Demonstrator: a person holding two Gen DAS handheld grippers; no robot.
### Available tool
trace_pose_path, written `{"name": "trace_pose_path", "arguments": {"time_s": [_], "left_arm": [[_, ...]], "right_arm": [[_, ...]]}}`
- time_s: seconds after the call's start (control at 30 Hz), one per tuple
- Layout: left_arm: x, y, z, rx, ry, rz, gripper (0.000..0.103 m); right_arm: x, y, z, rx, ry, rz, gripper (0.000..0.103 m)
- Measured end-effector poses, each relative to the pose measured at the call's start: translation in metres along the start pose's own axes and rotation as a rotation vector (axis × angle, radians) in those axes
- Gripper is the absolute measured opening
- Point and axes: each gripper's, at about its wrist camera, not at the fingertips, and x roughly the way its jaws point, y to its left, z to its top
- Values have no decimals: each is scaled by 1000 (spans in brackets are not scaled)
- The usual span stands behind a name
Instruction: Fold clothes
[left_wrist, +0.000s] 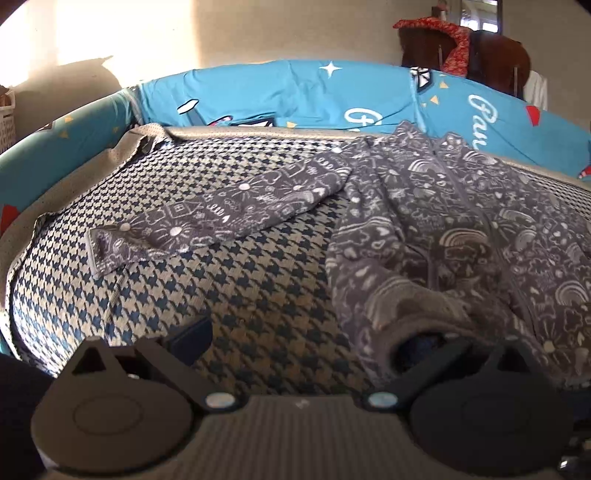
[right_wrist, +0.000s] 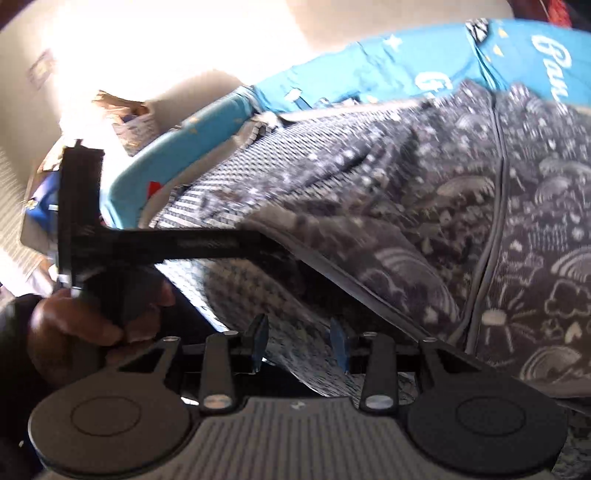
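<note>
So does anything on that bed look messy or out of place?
Only the grey patterned garment: it lies rumpled on the checked mat, one sleeve flung out sideways, its near hem bunched against a finger of the left tongs. Nothing looks torn or spilled.

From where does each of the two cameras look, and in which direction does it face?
Left wrist: it sits on the left hand-held gripper, facing forward and down over the houndstooth mat at the grey patterned fleece garment; only its fingers show.
Right wrist: on the right hand-held gripper, jaws open, close above the same garment; the person's left hand shows.
Shared: garment, mat, blue printed cushion.
</note>
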Motion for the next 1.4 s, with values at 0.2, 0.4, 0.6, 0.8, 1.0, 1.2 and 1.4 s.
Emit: {"name": "trace_pose_path", "arguments": {"time_s": [0.2,0.4,0.6,0.8,1.0,1.2,1.4], "left_arm": [[-24,3,-2,-34,-60,-84,103],[-34,9,4,-58,-84,-83,103],[-39,6,16,-70,-105,-89,103],[-31,0,26,-55,-98,-45,103],[-7,-8,27,-31,-41,-17,103],[26,-8,8,-13,71,56,103],[45,1,-6,-28,163,118,103]], "right_arm": [[-21,7,10,-36,-93,47,39],[-23,-5,12,-3,-115,25,39],[-18,-13,21,25,-136,-10,39],[-1,-14,35,16,-139,-50,39],[24,-14,43,-16,-133,-110,39],[52,-14,28,-73,-18,-94,39],[70,-24,7,-48,60,-64,40]]}}
